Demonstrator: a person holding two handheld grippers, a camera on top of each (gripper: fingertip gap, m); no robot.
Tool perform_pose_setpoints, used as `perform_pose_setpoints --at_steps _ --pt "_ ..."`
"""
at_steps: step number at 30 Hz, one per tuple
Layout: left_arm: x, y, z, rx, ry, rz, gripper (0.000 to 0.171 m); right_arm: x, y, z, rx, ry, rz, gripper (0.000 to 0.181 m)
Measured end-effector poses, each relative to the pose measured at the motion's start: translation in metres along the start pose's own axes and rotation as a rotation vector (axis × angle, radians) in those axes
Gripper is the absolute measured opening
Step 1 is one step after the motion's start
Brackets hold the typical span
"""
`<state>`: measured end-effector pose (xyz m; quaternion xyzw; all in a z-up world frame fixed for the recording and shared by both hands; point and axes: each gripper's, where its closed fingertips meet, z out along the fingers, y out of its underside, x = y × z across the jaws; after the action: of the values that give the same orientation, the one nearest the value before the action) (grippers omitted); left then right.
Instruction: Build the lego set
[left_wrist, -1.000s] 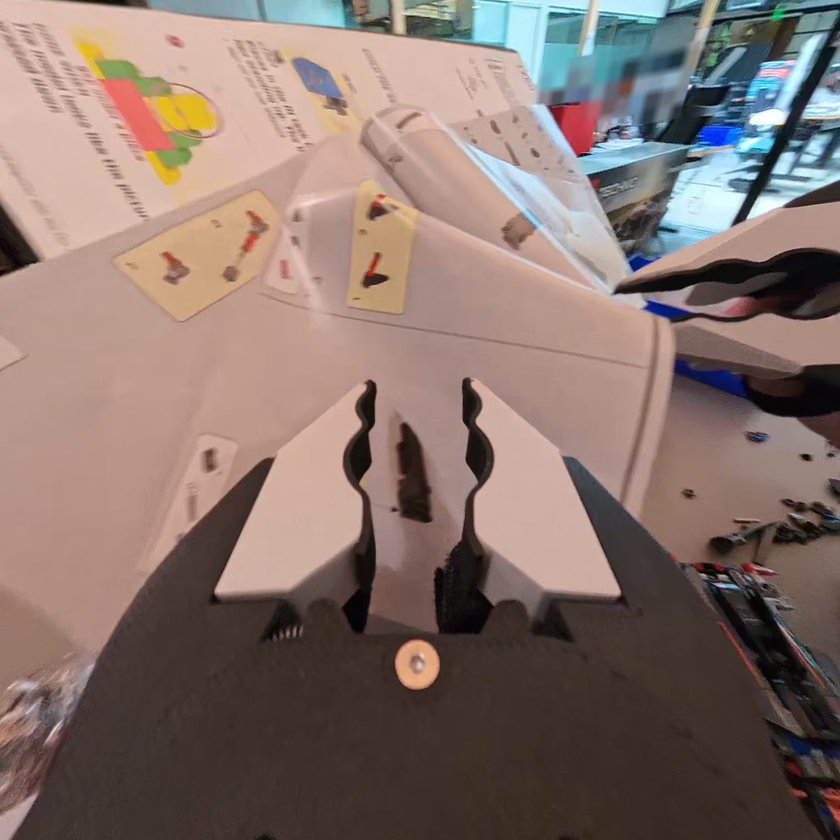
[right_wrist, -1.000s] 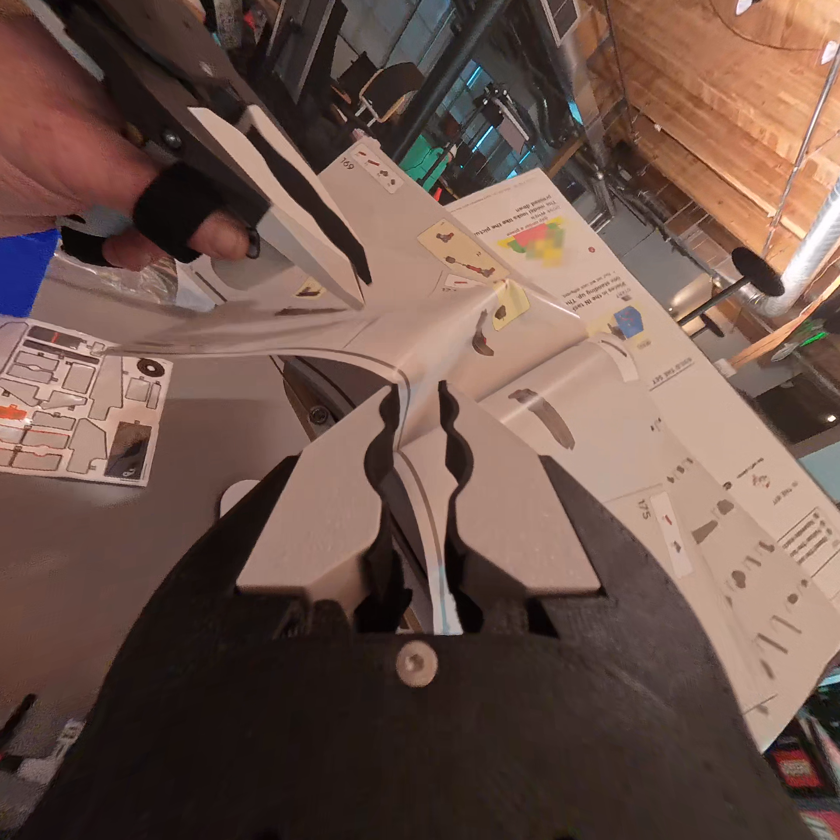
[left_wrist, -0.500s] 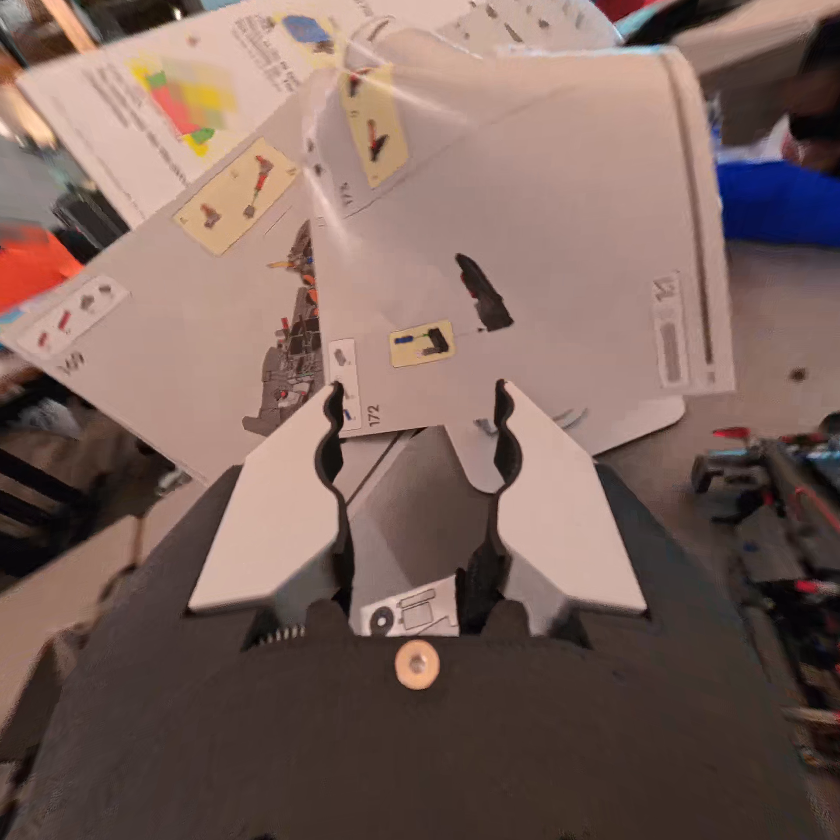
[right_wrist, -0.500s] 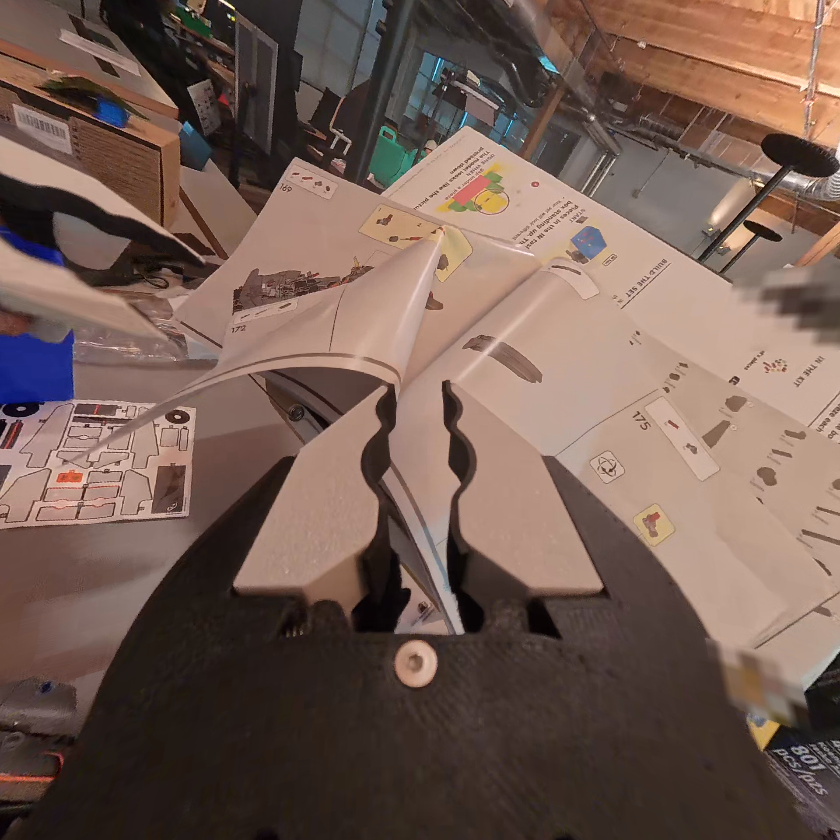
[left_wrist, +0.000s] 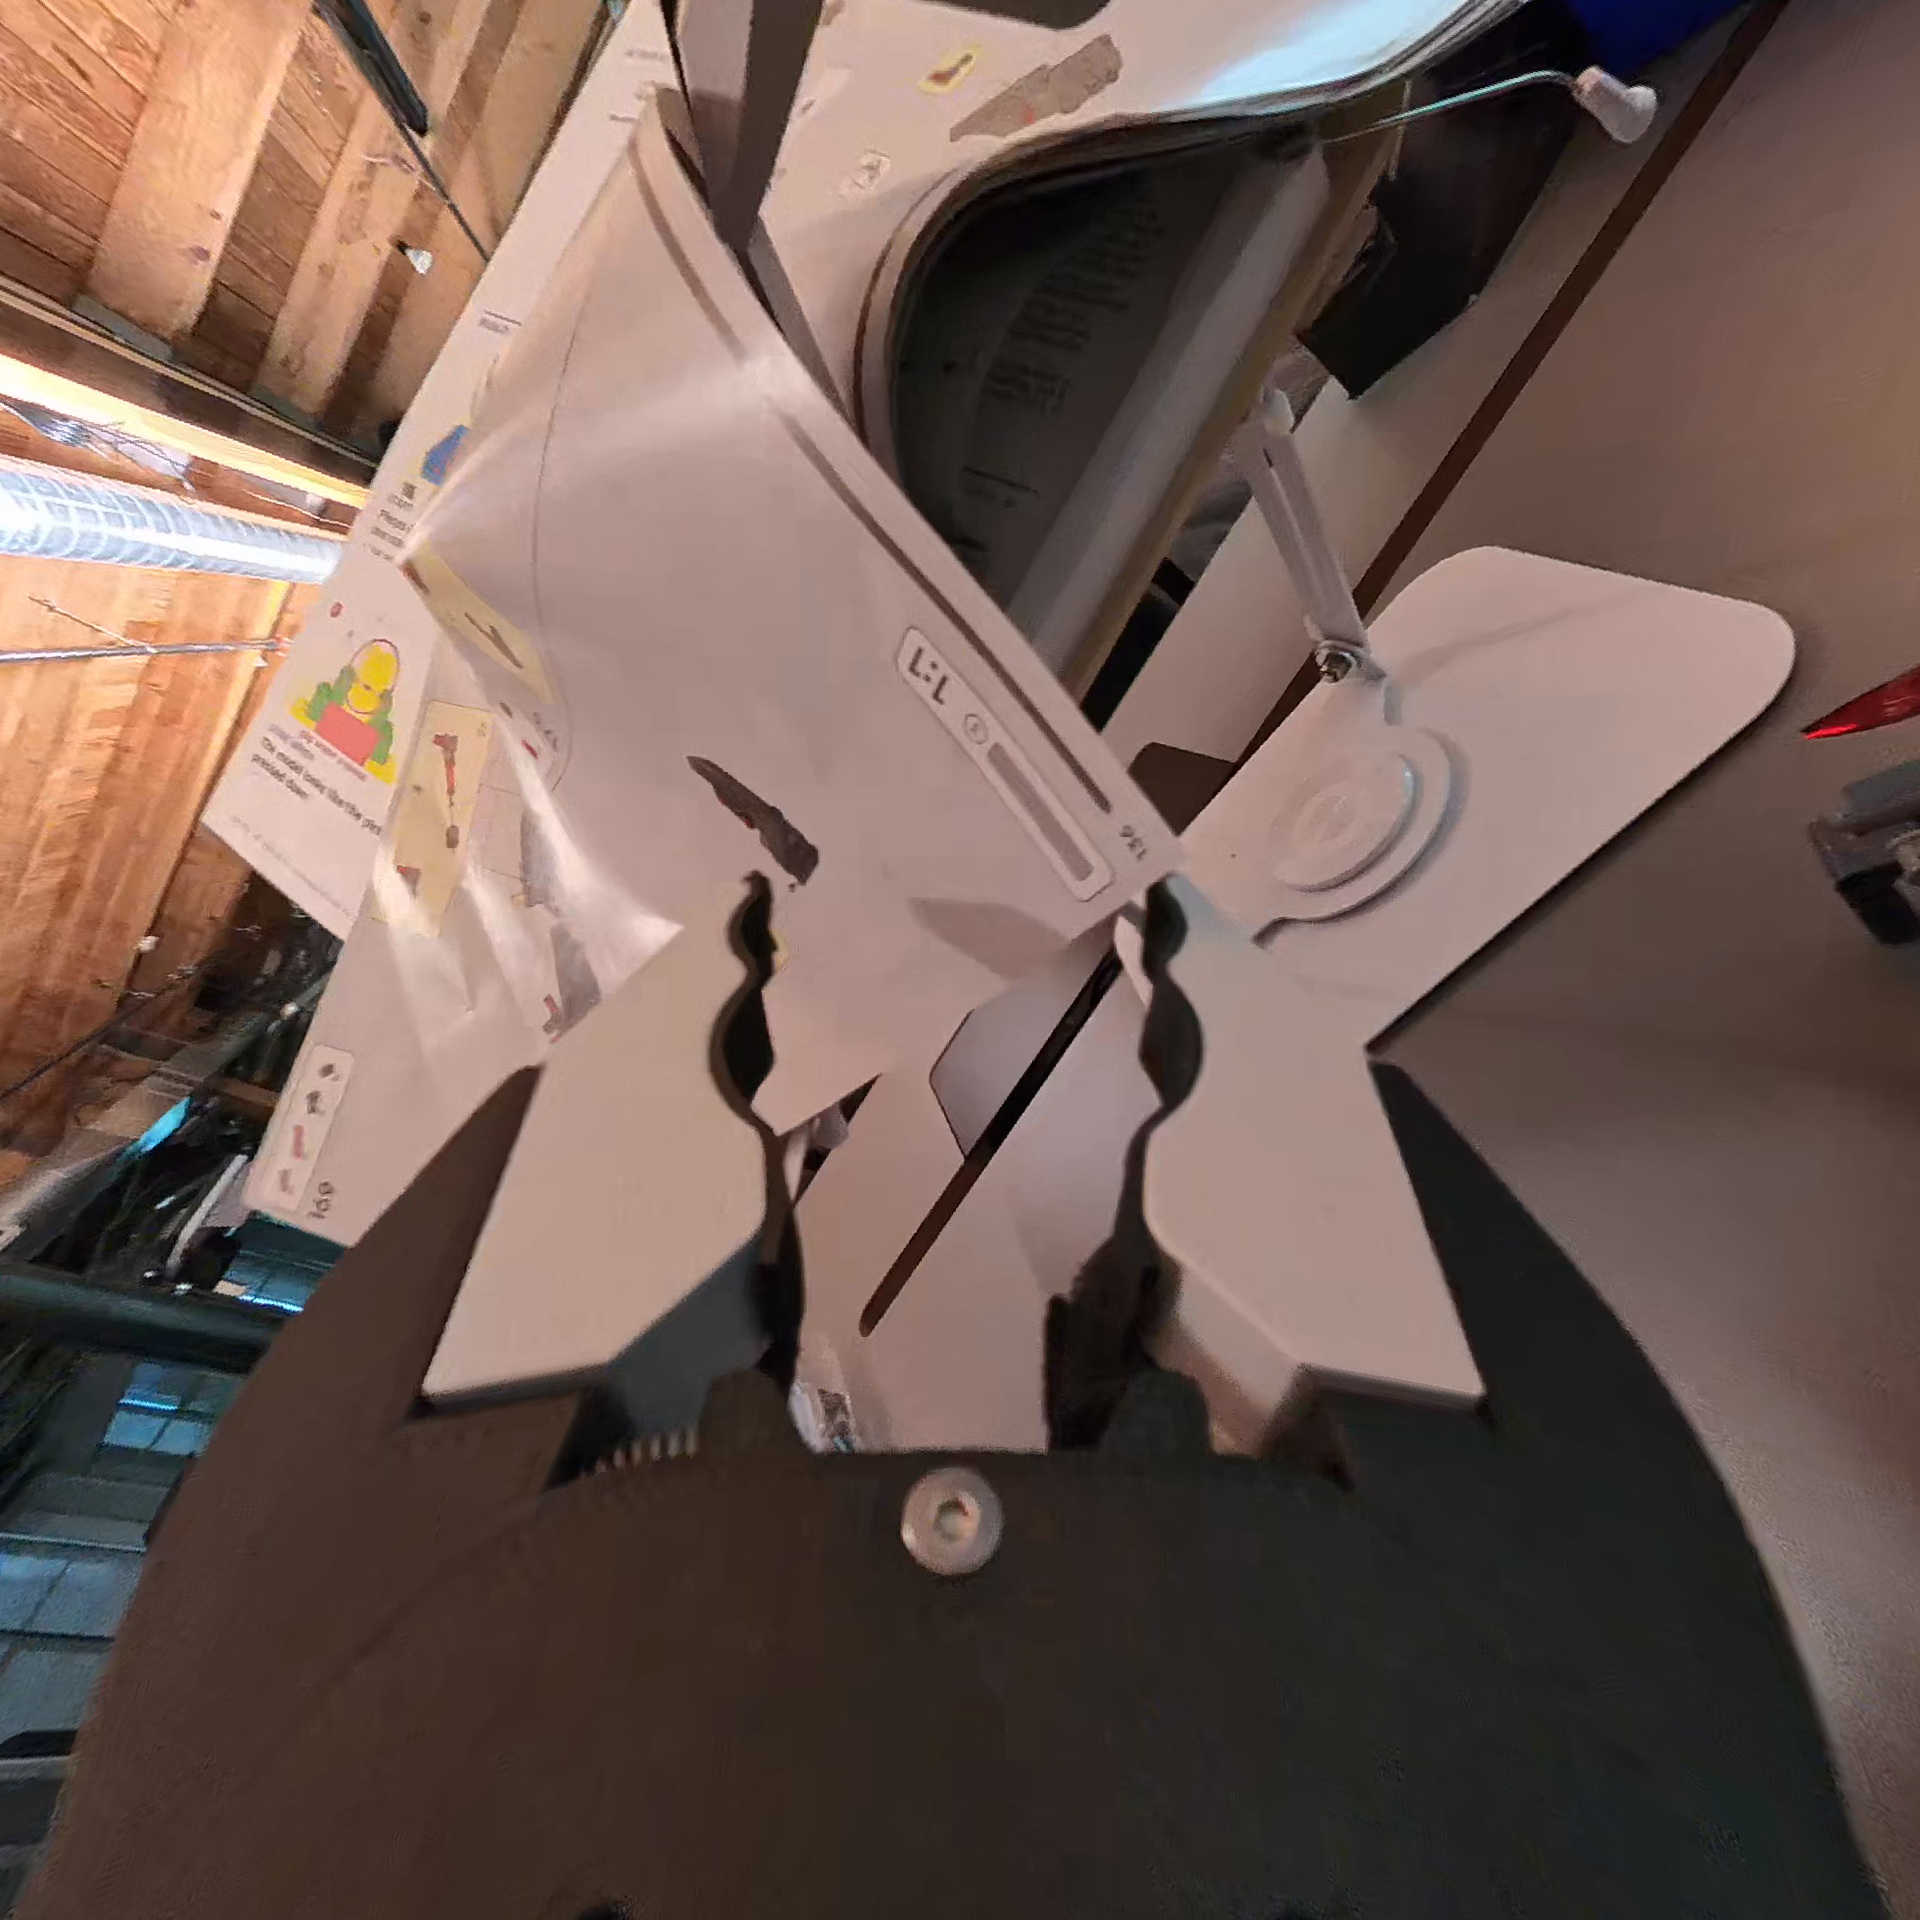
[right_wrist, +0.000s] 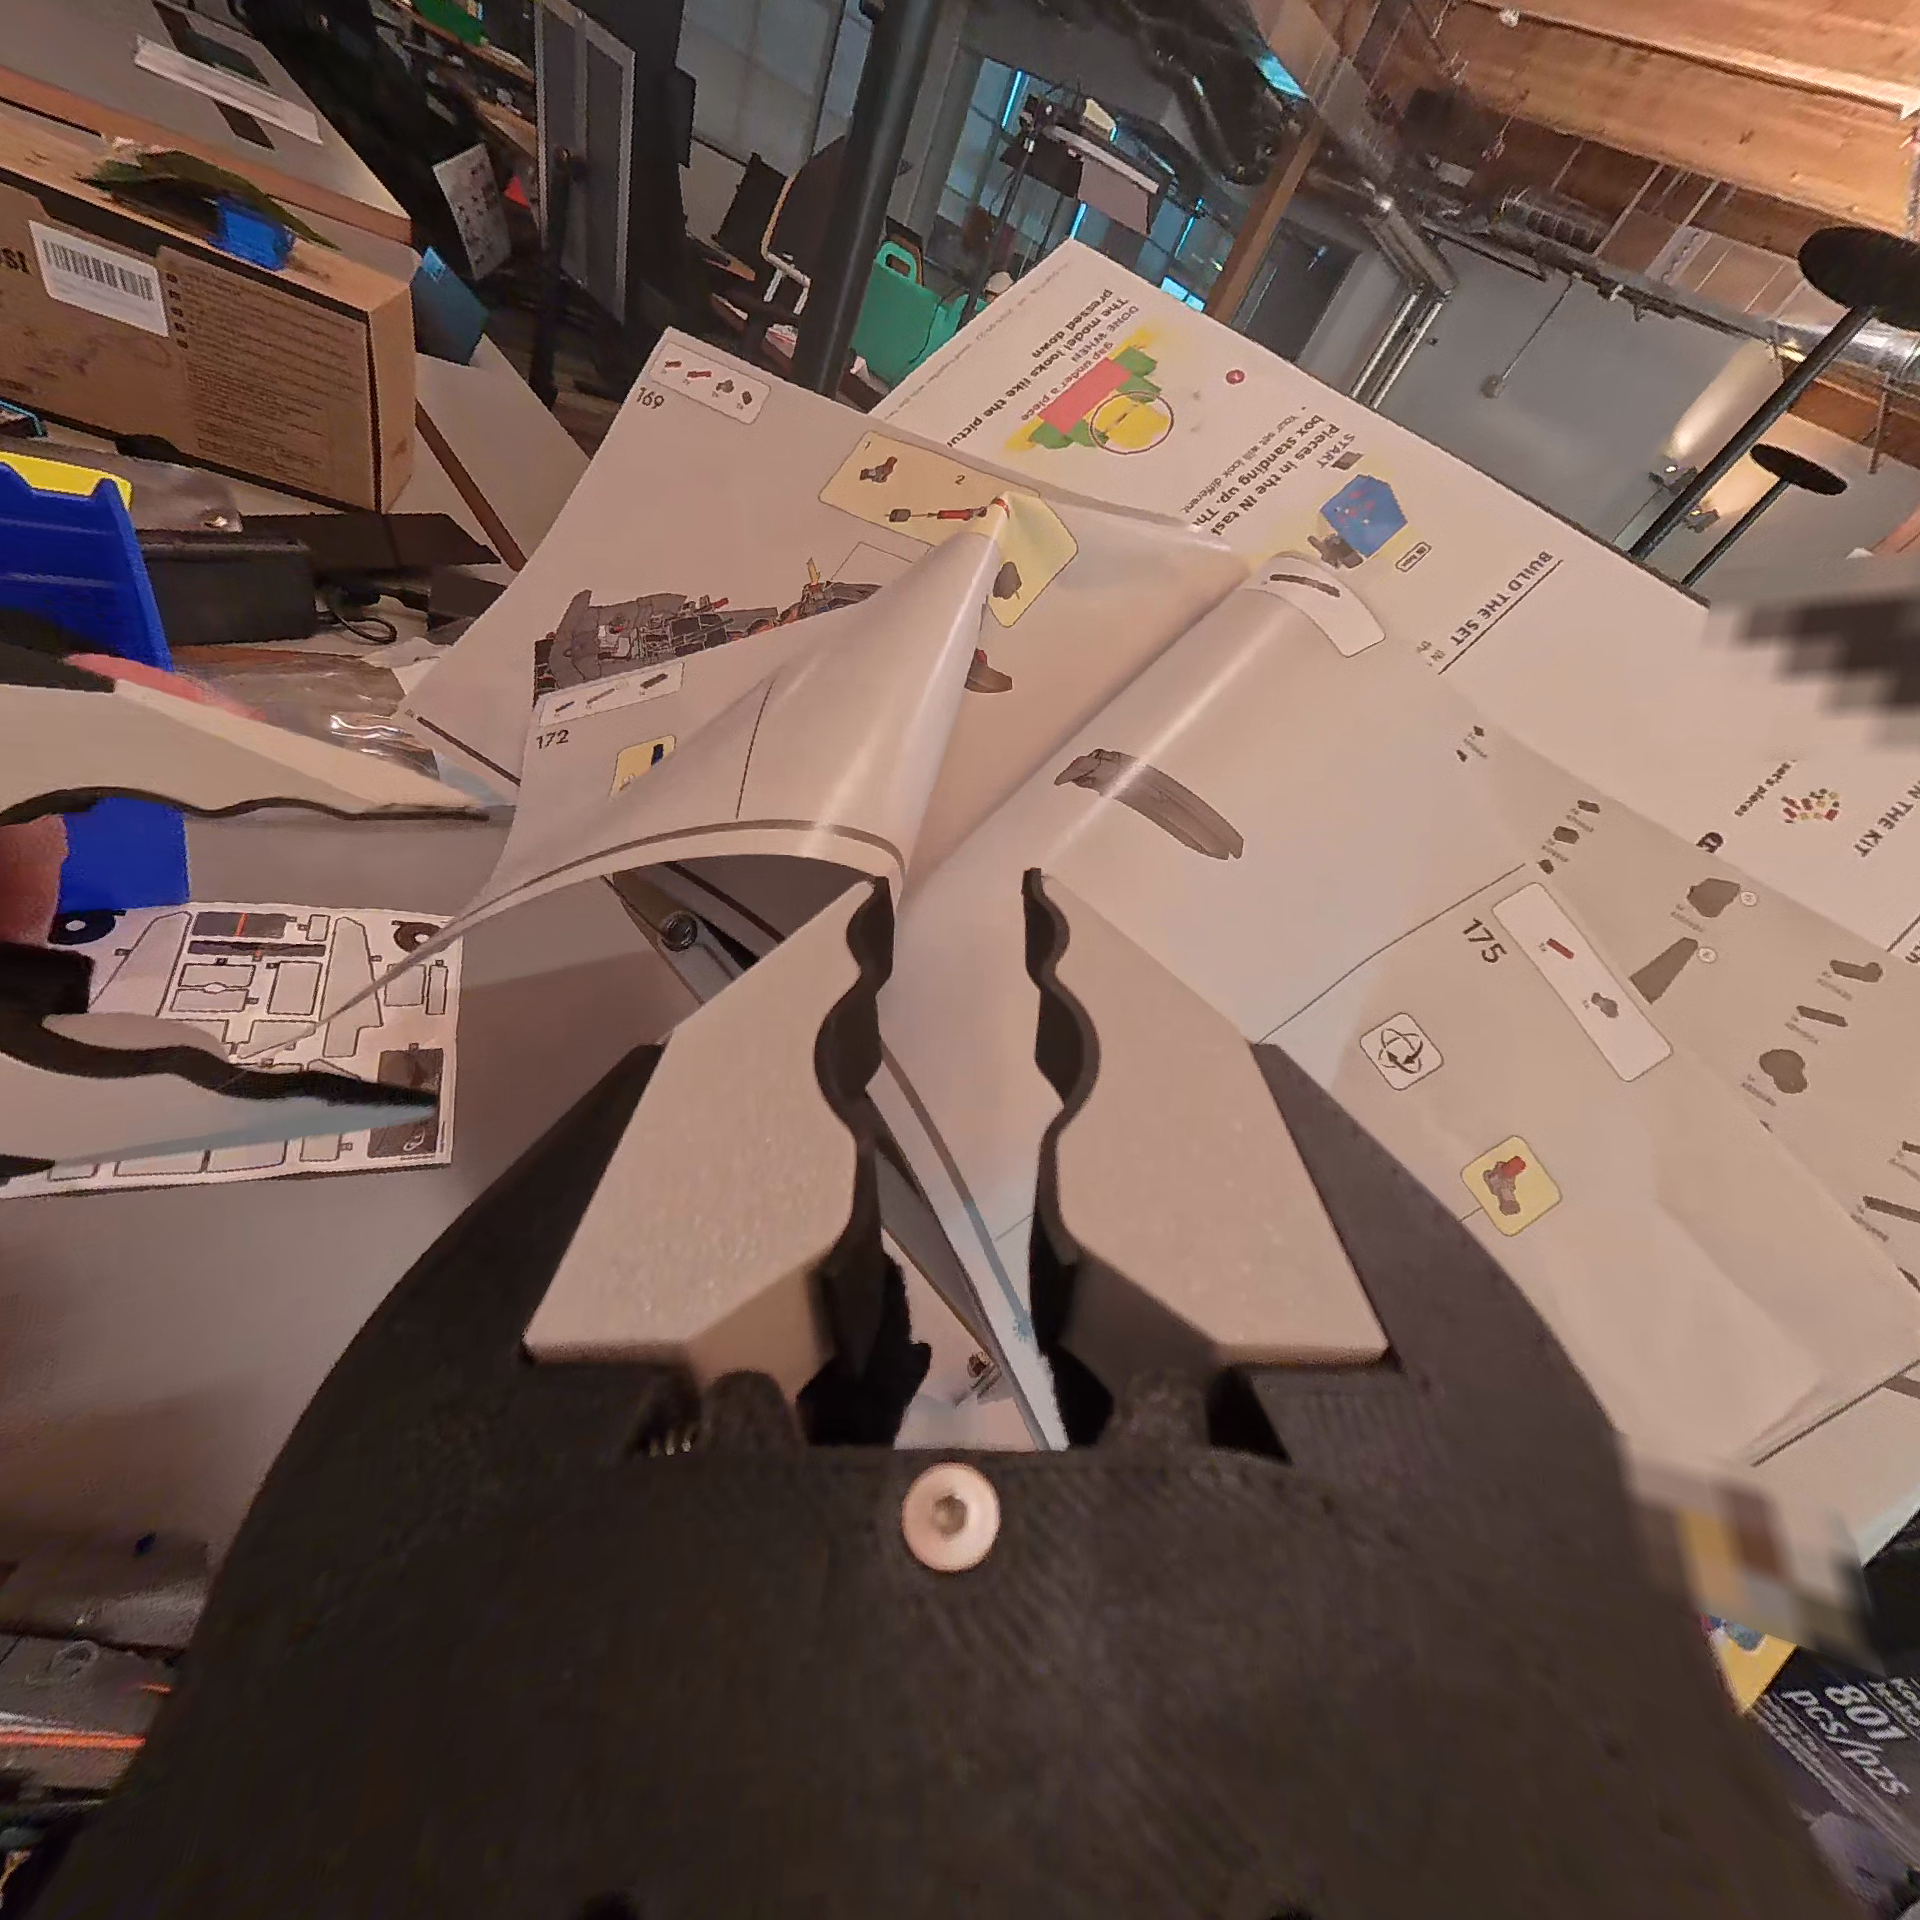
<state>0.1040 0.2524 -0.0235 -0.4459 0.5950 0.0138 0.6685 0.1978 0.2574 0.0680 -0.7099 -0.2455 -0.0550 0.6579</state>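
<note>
The instruction booklet (right_wrist: 1226, 873) lies open on a white stand. One page (right_wrist: 831, 769) curls up and over to the left. My right gripper (right_wrist: 954, 889) is low in front of the booklet's middle, a narrow gap between its jaws, and a page edge runs through that gap. My left gripper (left_wrist: 951, 902) is open wide and rolled sideways, with the curling page's (left_wrist: 790, 644) lower corner against its left finger (left_wrist: 623, 1226). It also shows open at the left edge of the right wrist view (right_wrist: 457, 956). No bricks are held.
The stand's white base plate (left_wrist: 1558, 727) sits on the grey table. A sticker sheet (right_wrist: 260, 997), a blue bin (right_wrist: 73, 582) and a cardboard box (right_wrist: 208, 312) are on the left. A large printed sheet (right_wrist: 1351, 468) stands behind the booklet. Dark Lego parts (left_wrist: 1870, 862) lie to the right.
My left gripper has let go of the page, opened wider, rolled sideways and dropped to the page's lower corner. The page has curled further left. My right gripper has barely moved.
</note>
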Motion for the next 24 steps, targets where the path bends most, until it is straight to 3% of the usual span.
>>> perform_pose_setpoints --at_steps 5,11,13,17,21,23,24 --pt "-0.026 -0.027 -0.020 0.066 -0.098 0.016 0.001 -0.002 0.001 0.000 -0.007 -0.015 0.003 0.028" --pt "-0.053 -0.054 -0.025 0.063 -0.158 0.066 0.000 -0.007 -0.010 -0.015 0.018 0.004 -0.069 0.041" --pt "-0.068 -0.071 -0.031 0.085 -0.207 0.116 0.000 -0.013 -0.017 -0.026 0.022 0.017 -0.184 0.052" --pt "-0.089 -0.098 -0.037 0.102 -0.237 0.200 0.000 -0.035 -0.045 -0.049 0.074 0.061 -0.456 0.056" --pt "-0.094 -0.125 -0.038 0.130 -0.218 0.325 0.000 -0.050 -0.072 -0.052 0.114 0.071 -0.603 0.040" --pt "-0.098 -0.138 -0.038 0.146 -0.218 0.342 0.000 -0.051 -0.074 -0.047 0.089 0.060 -0.638 0.000" --pt "-0.099 -0.142 -0.038 0.146 -0.212 0.339 0.003 -0.048 -0.075 -0.046 0.080 0.065 -0.630 0.000"
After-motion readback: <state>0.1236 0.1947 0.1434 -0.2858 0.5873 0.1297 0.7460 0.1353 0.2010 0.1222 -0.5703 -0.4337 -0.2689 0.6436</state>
